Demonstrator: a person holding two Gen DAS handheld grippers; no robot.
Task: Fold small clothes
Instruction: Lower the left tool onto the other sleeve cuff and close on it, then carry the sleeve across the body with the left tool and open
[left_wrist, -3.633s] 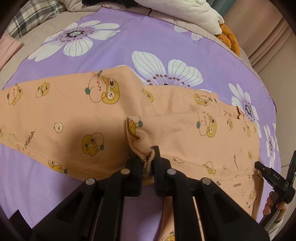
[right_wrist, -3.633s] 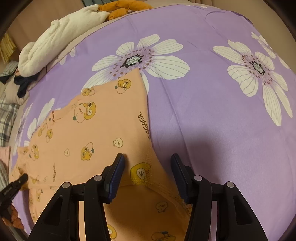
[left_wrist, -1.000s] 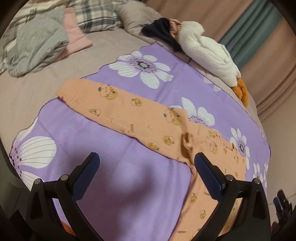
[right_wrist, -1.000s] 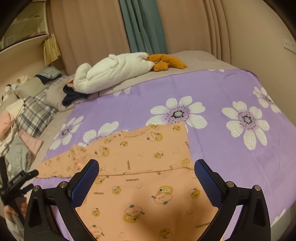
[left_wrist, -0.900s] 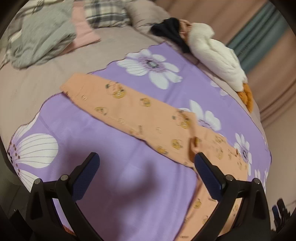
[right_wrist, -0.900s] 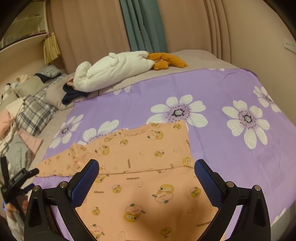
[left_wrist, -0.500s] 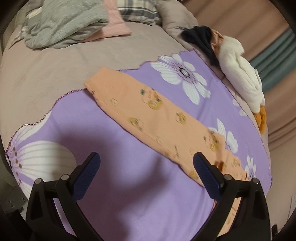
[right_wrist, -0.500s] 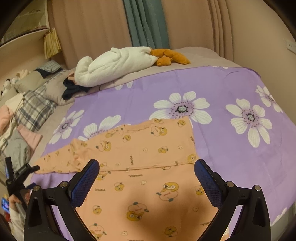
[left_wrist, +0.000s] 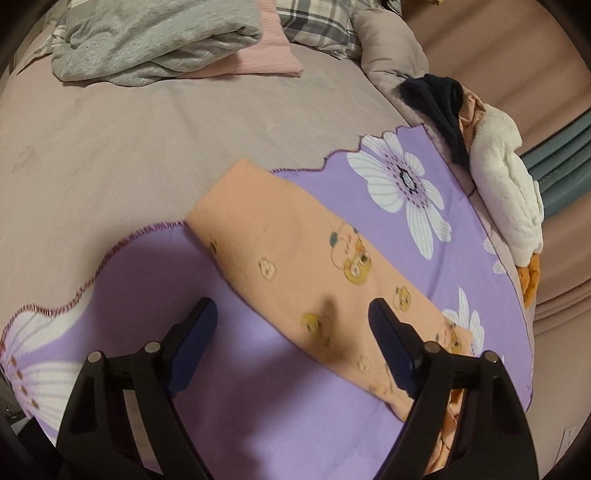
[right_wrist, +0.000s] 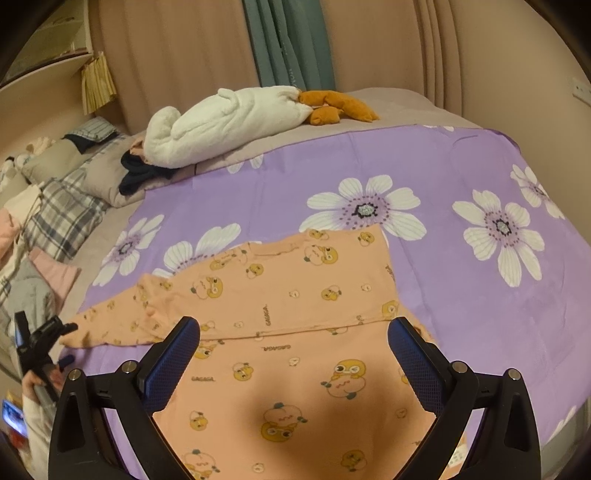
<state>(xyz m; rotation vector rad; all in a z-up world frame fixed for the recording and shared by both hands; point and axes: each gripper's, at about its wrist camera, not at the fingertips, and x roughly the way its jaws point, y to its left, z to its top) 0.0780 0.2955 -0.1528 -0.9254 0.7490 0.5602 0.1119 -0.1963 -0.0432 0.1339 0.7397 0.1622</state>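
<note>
**Orange garment spread flat, both grippers empty above it**

The word "GAGAGA" is printed several times on the orange garment (right_wrist: 295, 332), readable in the right wrist view among its cartoon duck prints. The garment lies flat on the purple flowered sheet (right_wrist: 461, 295), filling the lower centre of that frame, with one long part running toward the lower left.

The left gripper (left_wrist: 291, 332) has its jaws wide but closing, with nothing pressed between them; the long orange part passes beneath the gap, slanting from the frame's centre to the lower right. The right gripper (right_wrist: 295, 354) stands wide open above the garment's body and holds nothing.

Only the left wrist view shows the grey garment (left_wrist: 155, 37) on a pink cloth (left_wrist: 258, 62) at the upper left. Only the right wrist view shows the teal curtain (right_wrist: 288, 40) at the top and the left gripper itself, held by a hand (right_wrist: 40, 376) at the lower left edge. Both views show the white plush toy (right_wrist: 221, 125).
</note>
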